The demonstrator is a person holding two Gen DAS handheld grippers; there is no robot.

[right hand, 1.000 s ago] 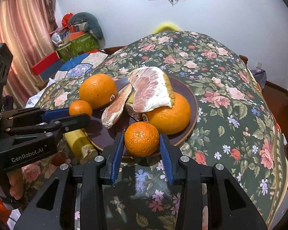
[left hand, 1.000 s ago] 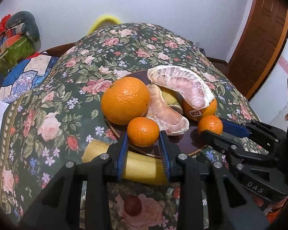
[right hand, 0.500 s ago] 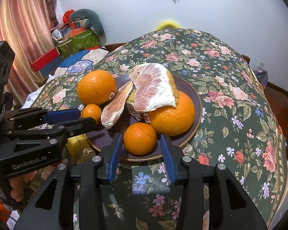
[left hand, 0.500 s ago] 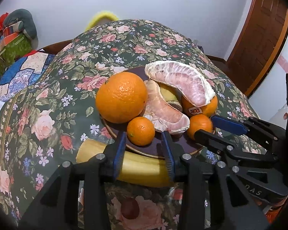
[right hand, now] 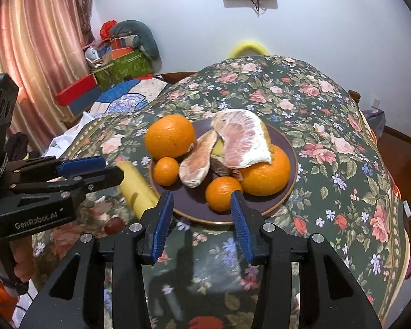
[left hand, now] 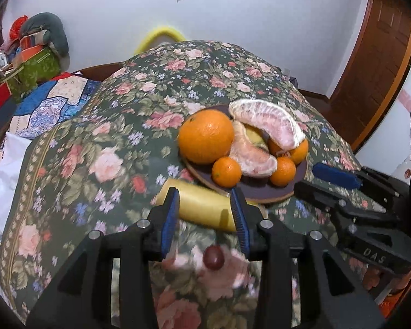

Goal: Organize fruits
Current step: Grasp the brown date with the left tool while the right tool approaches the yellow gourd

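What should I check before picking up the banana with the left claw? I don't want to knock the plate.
1. Left claw open: ok, jaws spread and empty.
2. Banana free on the cloth: ok, though its right end lies by the plate rim; touching or not, cannot tell.
3. Claw lined up on the banana: ok, it lies crosswise between the jaws.
4. Right claw out of the way: ok, open, empty, near the plate's front.
5. Grape beneath the left claw: not ok, may get bumped.
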